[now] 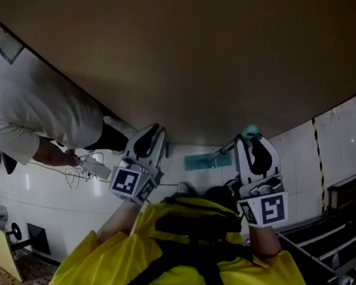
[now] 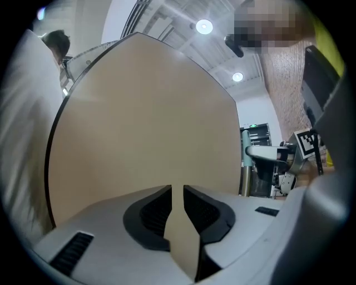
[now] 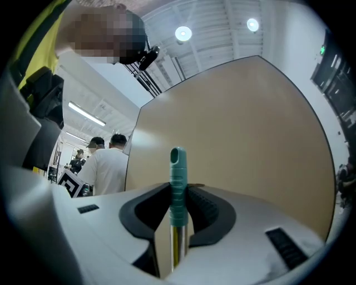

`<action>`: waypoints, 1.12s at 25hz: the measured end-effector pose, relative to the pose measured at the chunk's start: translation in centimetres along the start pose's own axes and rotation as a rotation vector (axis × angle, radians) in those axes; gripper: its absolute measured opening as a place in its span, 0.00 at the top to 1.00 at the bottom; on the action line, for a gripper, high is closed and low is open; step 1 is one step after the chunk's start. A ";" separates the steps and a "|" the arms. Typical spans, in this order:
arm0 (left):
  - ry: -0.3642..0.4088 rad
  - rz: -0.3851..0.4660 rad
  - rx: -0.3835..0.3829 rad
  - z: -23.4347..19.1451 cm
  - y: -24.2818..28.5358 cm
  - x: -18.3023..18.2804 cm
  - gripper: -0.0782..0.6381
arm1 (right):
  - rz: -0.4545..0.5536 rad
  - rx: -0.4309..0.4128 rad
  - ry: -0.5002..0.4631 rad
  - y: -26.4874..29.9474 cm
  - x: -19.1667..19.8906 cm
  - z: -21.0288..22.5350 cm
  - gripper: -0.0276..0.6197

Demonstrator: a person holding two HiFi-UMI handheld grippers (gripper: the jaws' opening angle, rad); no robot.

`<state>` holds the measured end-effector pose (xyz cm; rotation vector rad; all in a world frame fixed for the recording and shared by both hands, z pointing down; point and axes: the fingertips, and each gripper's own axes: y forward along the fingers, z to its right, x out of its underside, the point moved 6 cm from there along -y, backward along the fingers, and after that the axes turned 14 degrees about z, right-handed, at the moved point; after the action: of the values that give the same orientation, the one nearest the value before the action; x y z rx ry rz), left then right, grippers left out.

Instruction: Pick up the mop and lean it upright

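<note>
The mop handle has a teal grip over a metal tube and stands upright between the jaws of my right gripper, which is shut on it. In the head view the teal tip pokes out above the right gripper, close to a large tan board. A flat teal pad lies on the white floor between the grippers; its link to the handle is hidden. My left gripper is raised beside the right one. Its jaws stand a narrow slit apart with nothing between them.
The tan board fills the space straight ahead. A person in a white shirt stands at the left handling a white device with cables. A dark rack stands at the right, past a yellow-black tape line on the floor.
</note>
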<state>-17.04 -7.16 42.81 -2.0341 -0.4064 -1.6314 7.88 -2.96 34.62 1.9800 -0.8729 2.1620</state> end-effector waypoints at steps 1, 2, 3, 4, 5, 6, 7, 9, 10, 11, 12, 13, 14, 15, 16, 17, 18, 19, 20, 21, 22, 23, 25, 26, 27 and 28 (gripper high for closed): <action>-0.006 -0.008 0.002 -0.1 -0.2 0.2 0.79 | 0.000 0.001 0.003 0.1 0.0 -0.1 0.80; -0.007 -0.015 0.005 -0.1 -0.3 0.3 0.79 | 0.000 0.001 0.007 0.1 0.0 -0.2 0.80; -0.004 -0.021 0.009 -0.1 -0.5 0.4 0.79 | -0.001 0.001 0.012 0.2 0.1 -0.2 0.80; -0.001 -0.025 0.011 -0.1 -0.5 0.6 0.79 | -0.004 0.000 0.014 0.1 0.3 -0.2 0.80; 0.002 -0.029 0.013 0.1 -0.6 0.8 0.79 | -0.012 -0.002 0.012 -0.1 0.7 0.0 0.80; 0.003 -0.036 0.015 0.2 -0.7 1.0 0.79 | -0.024 -0.001 0.007 -0.3 1.3 0.3 0.80; 0.002 -0.045 0.015 0.5 -0.7 1.3 0.79 | -0.041 0.004 0.003 -0.6 2.1 0.7 0.80; -0.005 -0.062 0.010 0.8 -0.9 1.7 0.79 | -0.081 0.030 0.015 -1.0 4.0 1.1 0.80; -0.007 -0.069 0.012 0.9 -1.1 2.0 0.79 | -0.100 0.042 0.027 -1.2 5.4 1.2 0.80; -0.007 -0.074 0.017 0.8 -1.3 2.2 0.79 | -0.121 0.050 0.037 -1.4 7.0 1.1 0.80; -0.009 -0.078 0.022 0.6 -1.6 2.4 0.79 | -0.142 0.053 0.042 -1.5 8.9 0.9 0.80; -0.015 -0.081 0.022 0.5 -1.8 2.5 0.79 | -0.162 0.052 0.042 -1.6 10.9 0.7 0.80; -0.021 -0.084 0.019 0.4 -2.0 2.6 0.79 | -0.180 0.050 0.041 -1.6 12.8 0.6 0.80; -0.026 -0.089 0.015 0.3 -2.1 2.7 0.79 | -0.199 0.048 0.042 -1.7 14.8 0.6 0.80; -0.027 -0.098 0.013 0.4 -2.3 2.8 0.79 | -0.218 0.048 0.045 -1.9 16.6 0.7 0.80; -0.026 -0.109 0.013 0.4 -2.6 3.1 0.79 | -0.238 0.052 0.048 -2.0 18.3 0.8 0.80; -0.024 -0.119 0.014 0.4 -2.8 3.4 0.79 | -0.259 0.058 0.048 -2.1 19.8 1.0 0.80; -0.023 -0.127 0.014 0.4 -3.0 3.6 0.79 | -0.279 0.066 0.046 -2.1 21.3 1.1 0.80; -0.023 -0.132 0.012 0.2 -3.2 3.7 0.79 | -0.299 0.076 0.047 -1.9 22.6 1.2 0.80; -0.021 -0.134 0.009 0.0 -3.3 3.8 0.79 | -0.316 0.089 0.050 -1.7 23.7 1.4 0.80; -0.019 -0.136 0.005 -0.2 -3.4 3.8 0.79 | -0.330 0.099 0.050 -1.3 24.6 1.4 0.80; -0.017 -0.139 0.002 -0.3 -3.6 3.8 0.79 | -0.342 0.107 0.045 -1.0 25.3 1.5 0.80; -0.017 -0.145 -0.003 -0.4 -3.9 3.9 0.79 | -0.375 0.122 0.041 -0.7 26.8 1.8 0.80; -0.019 -0.148 -0.005 -0.4 -4.0 4.0 0.79 | -0.397 0.127 0.038 -0.6 27.7 2.0 0.80; -0.021 -0.151 -0.007 -0.5 -4.0 4.1 0.79 | -0.419 0.133 0.034 -0.4 28.5 2.1 0.80; -0.022 -0.153 -0.008 -0.6 -4.0 4.2 0.79 | -0.435 0.139 0.029 -0.1 29.3 2.2 0.80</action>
<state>-18.63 -4.45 47.76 -2.0724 -0.5765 -1.7031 5.21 -12.96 62.08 1.9629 -0.2555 2.0308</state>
